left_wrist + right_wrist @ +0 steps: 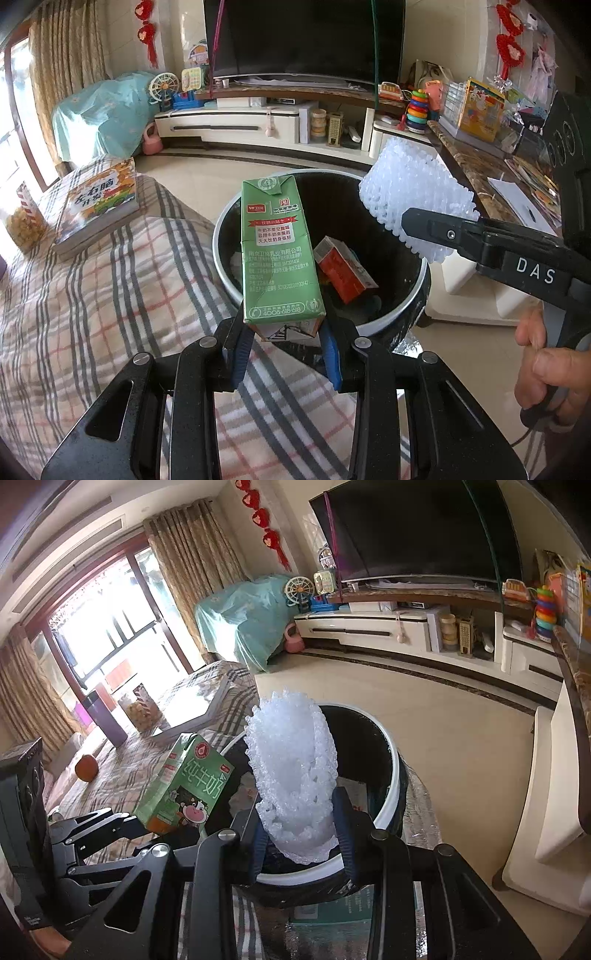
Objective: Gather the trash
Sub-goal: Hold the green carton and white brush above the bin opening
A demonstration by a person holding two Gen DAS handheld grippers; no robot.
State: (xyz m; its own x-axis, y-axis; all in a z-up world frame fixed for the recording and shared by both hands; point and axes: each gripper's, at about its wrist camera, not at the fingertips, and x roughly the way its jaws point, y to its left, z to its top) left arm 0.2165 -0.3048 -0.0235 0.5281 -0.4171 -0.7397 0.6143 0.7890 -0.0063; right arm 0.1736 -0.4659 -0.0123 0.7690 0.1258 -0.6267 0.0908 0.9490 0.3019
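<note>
My left gripper is shut on the lower end of a green milk carton, holding it upright over the near rim of a black bin with a white rim. An orange-red box lies inside the bin. My right gripper is shut on a white foam net sleeve, held over the bin. In the left wrist view the foam hangs above the bin's right side. The right wrist view shows the carton to the left of the foam.
A plaid cloth covers the surface left of the bin, with a picture book and a snack jar on it. A marble counter stands on the right. An orange and a purple cup sit farther left. A hand grips the right tool.
</note>
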